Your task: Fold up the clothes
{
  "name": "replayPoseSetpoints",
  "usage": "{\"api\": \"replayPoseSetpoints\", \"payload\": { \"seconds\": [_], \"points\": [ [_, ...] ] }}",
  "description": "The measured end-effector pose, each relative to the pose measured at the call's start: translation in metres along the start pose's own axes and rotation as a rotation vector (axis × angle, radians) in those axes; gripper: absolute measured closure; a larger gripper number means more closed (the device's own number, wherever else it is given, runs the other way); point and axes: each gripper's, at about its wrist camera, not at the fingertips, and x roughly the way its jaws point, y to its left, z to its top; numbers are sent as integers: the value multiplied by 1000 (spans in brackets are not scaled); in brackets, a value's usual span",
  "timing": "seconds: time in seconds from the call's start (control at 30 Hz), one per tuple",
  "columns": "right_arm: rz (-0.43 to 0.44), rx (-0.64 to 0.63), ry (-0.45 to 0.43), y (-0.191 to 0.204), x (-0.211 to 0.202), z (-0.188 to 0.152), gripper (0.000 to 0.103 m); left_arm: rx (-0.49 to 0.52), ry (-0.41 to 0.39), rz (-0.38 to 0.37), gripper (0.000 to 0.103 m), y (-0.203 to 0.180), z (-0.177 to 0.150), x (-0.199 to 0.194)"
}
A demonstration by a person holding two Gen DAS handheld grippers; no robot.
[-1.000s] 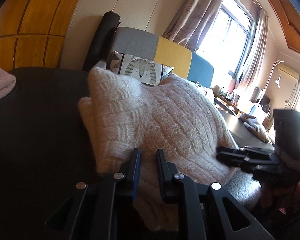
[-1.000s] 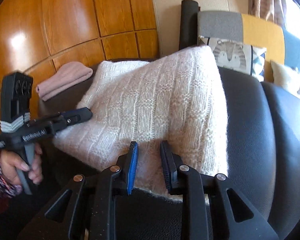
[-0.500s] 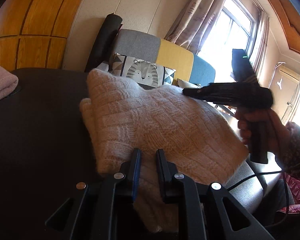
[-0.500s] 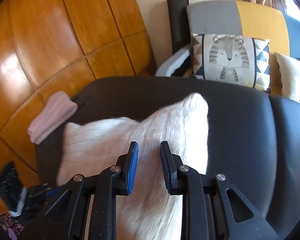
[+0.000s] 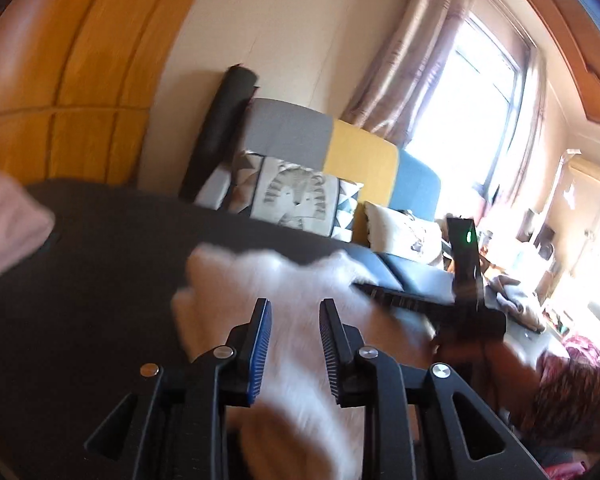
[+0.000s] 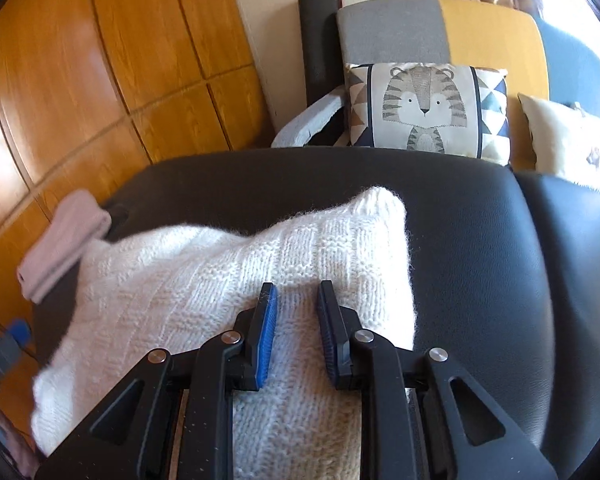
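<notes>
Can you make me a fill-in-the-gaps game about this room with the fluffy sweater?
1. The sweater is the colour ____.
2. The pillow shows a ____.
3. The sweater lies on a ____ surface.
4. The small folded cloth beside the sweater is ____.

Missing words: white; tiger; black; pink

No readable text, labels, brand names, numbers or signs appear in either view. The only printed design is a cartoon tiger face on a cushion (image 6: pixel 425 110), which carries no lettering. The left wrist view is too blurred to show any writing.
</notes>
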Motion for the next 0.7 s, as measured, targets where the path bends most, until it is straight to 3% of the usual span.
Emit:
{"api": "replayPoseSetpoints", "payload": {
  "seconds": [0.17,0.27,0.33,0.47,0.7],
  "points": [
    [-19,-34,-13,5,1,1,81,187,246,63,78,-15,27,90],
    [-24,-44,-20,6,2,0,81,176,328,95,77,-1,23,129],
    [-29,-53,-21,7,2,-1,81,36,311,64,77,25,20,131],
    [-40,-75,-28,11,4,-2,81,-202,250,12,93,68,9,121],
    [-48,-88,-32,12,5,-2,81,-217,252,61,100,83,9,120]
  ]
}}
